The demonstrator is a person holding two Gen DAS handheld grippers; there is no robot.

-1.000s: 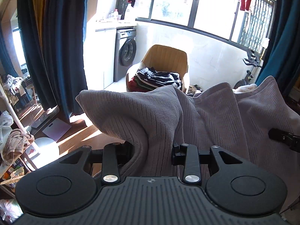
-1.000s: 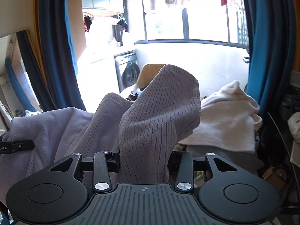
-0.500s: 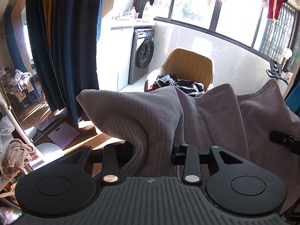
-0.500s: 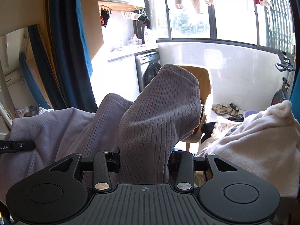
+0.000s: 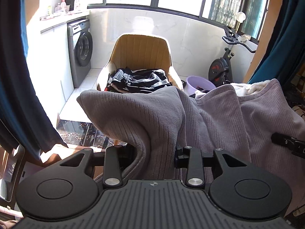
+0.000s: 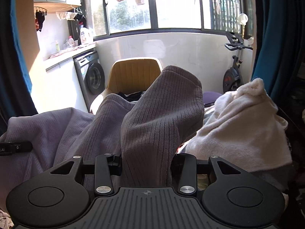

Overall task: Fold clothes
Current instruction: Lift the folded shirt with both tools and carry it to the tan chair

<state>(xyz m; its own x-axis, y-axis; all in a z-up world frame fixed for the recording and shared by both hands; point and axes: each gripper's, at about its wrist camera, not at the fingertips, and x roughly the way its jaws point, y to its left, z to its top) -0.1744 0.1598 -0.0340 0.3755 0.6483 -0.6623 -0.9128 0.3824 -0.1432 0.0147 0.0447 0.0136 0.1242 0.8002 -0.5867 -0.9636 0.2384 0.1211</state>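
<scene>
Jaws of left gripper (image 5: 155,150) and right gripper (image 6: 145,161) each clench bunched grey ribbed garment (image 5: 152,118) between them

The left gripper (image 5: 156,150) is clamped on a bunched edge of a grey ribbed garment (image 5: 152,118), which spreads rightward to the right gripper's tip (image 5: 286,143). Beyond stands a tan armchair (image 5: 143,51) holding dark clothes (image 5: 139,80); a washing machine (image 5: 81,49) stands far left

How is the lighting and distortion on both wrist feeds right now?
Left wrist: sun glare washes out the cabinet beside the washing machine; curtains bow with fisheye. Right wrist: windows overexposed, frame edges dark, grey ribbed garment sharp.
</scene>
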